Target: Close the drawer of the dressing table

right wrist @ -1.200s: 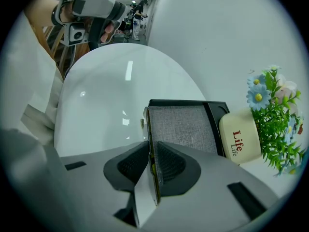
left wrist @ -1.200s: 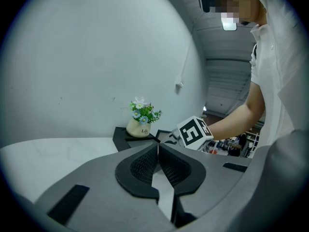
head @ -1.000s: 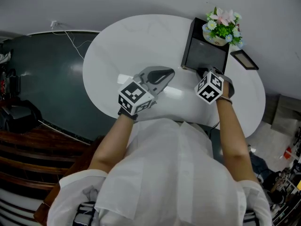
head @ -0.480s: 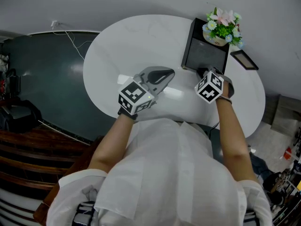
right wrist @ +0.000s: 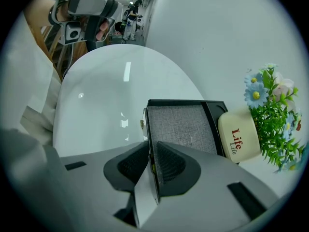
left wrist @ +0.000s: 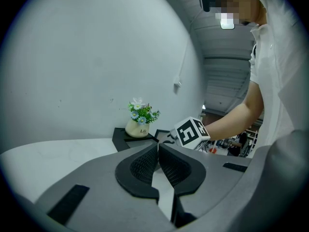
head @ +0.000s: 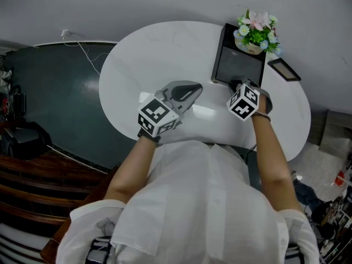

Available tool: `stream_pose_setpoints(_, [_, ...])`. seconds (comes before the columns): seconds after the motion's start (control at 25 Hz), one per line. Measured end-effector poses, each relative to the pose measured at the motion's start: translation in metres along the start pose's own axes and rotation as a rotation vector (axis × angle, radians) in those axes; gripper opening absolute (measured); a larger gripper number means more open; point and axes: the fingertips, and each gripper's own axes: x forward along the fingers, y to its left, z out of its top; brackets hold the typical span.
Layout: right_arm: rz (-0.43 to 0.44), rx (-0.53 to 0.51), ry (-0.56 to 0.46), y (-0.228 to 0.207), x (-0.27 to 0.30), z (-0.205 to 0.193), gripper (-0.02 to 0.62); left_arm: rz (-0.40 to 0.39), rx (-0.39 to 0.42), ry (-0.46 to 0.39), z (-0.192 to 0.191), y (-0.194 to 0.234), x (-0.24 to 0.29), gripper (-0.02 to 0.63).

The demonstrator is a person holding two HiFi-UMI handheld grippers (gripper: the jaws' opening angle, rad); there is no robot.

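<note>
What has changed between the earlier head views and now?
Nothing visibly changed. The right hand-held gripper stays clamped on the front wall of the drawer. The left hand-held gripper stays shut and empty above the table. The flower pot has not moved. Only the head view's framing shifted slightly.

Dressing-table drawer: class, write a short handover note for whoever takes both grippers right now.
Right gripper: jaws shut on the front wall of the black drawer with grey fabric lining.
Left gripper: jaws shut, empty, held over the white oval table.
The drawer stands pulled out, lining exposed, with the cream flower pot at its far end.
Done: grip taken. Left: push the drawer in, then let go.
</note>
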Motion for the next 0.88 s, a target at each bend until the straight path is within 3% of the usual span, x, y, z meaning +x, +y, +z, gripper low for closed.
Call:
stream_pose_setpoints(0.32, [-0.028,0.095,-0.036,-0.005,-0.008,-0.005,0.048,-0.005,0.016,0.01,0.002,-0.006,-0.001,0.018])
stream_pose_setpoints(0.44, [-0.05,0.241,-0.111,-0.012,-0.023,-0.007,0.048,-0.003,0.022,0.01,0.004,-0.006,-0.002,0.018])
stream_pose_setpoints(0.64, [-0.086,0.596,-0.309,-0.02,-0.054,-0.021,0.044,-0.012,0.031,0.01,0.008,-0.01,0.0,0.018])
stream_pose_setpoints(0.88, [-0.18,0.847,-0.521,-0.031,-0.095,-0.043,0.034,-0.038,0.058,0.008,0.018,-0.017,0.009,0.018])
